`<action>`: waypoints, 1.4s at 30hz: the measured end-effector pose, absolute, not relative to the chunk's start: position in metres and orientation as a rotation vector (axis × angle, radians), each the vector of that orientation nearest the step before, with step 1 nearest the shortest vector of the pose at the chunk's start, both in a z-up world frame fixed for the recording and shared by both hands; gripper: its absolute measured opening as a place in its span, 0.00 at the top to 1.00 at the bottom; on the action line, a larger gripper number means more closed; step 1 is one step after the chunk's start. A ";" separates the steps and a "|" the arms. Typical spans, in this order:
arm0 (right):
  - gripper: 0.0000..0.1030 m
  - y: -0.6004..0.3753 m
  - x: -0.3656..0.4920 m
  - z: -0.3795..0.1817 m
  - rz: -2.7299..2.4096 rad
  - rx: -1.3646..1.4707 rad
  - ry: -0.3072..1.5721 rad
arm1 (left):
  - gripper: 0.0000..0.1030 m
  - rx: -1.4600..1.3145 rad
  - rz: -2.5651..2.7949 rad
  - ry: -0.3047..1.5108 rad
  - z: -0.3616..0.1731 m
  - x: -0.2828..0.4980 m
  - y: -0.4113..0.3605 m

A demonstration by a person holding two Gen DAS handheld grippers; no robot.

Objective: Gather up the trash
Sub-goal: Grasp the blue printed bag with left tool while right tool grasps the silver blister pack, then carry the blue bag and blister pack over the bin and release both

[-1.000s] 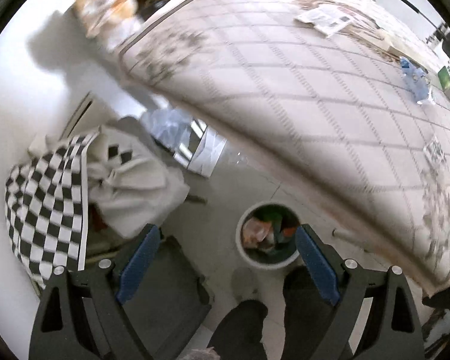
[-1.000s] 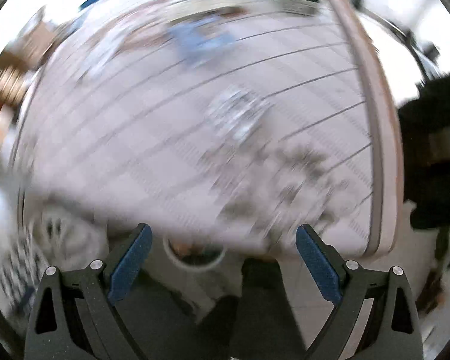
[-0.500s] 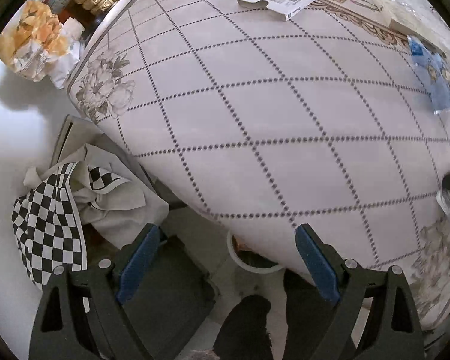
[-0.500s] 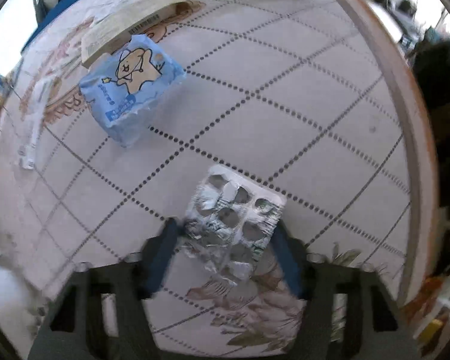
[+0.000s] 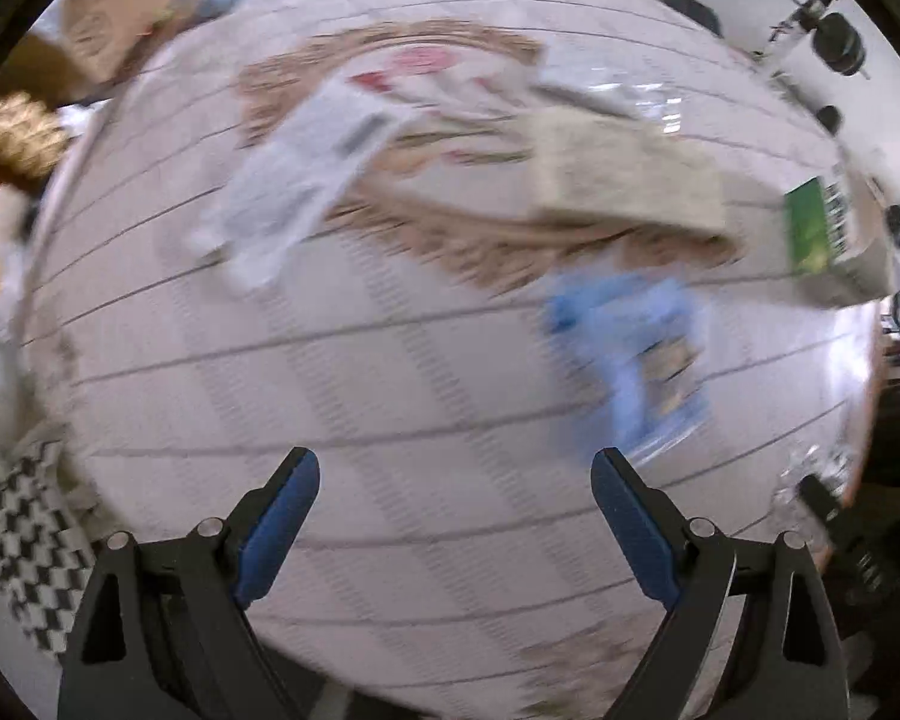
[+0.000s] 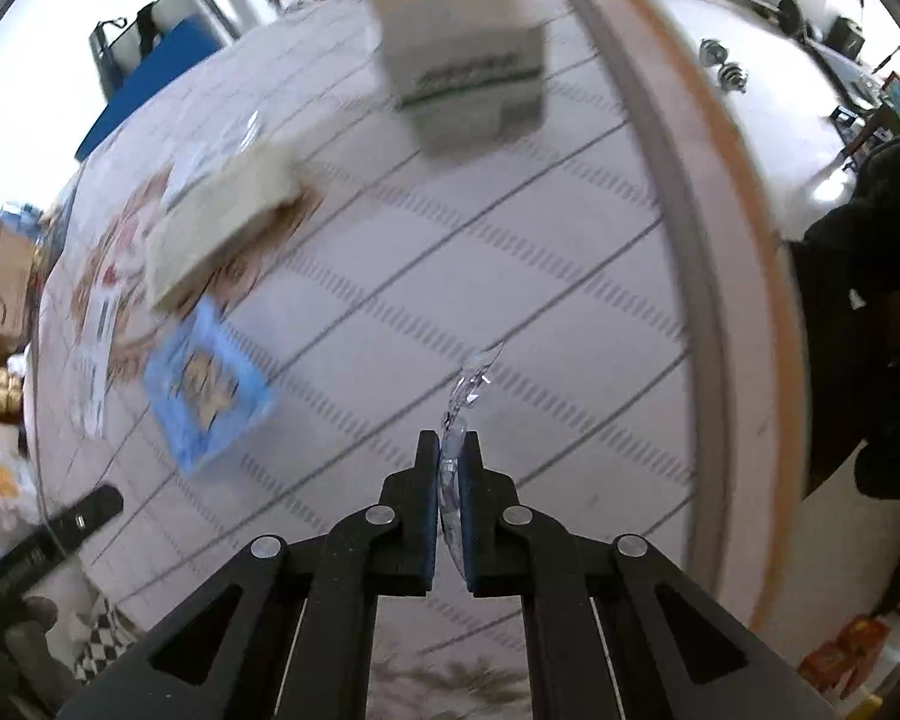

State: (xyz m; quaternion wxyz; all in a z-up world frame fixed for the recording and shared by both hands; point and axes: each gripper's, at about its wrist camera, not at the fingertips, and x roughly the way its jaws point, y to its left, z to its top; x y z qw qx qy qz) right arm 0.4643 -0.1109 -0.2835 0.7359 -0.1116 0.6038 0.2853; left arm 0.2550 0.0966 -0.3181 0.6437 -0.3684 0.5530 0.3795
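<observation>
My right gripper (image 6: 449, 450) is shut on an empty silver pill blister (image 6: 465, 390), held edge-on above the table. My left gripper (image 5: 453, 480) is open and empty above the table, short of a blue tissue packet (image 5: 630, 354). The packet also shows in the right wrist view (image 6: 210, 384). Both views are blurred by motion. The trash bin is hidden.
A quilted tablecloth (image 5: 390, 360) covers the table. On it lie a white printed carton (image 5: 306, 174), a beige box (image 5: 618, 174) and a green-and-white box (image 5: 828, 234), the last also in the right wrist view (image 6: 468, 72). A checkered cloth (image 5: 18, 546) hangs at the lower left.
My right gripper has shut on the pill blister and lifted it off the table. My left gripper has swung up from the bin and floor to over the table, toward the blue packet.
</observation>
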 end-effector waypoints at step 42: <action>0.94 -0.148 0.319 -0.196 0.876 -0.268 1.123 | 0.95 -0.538 0.852 0.994 -0.197 0.151 0.007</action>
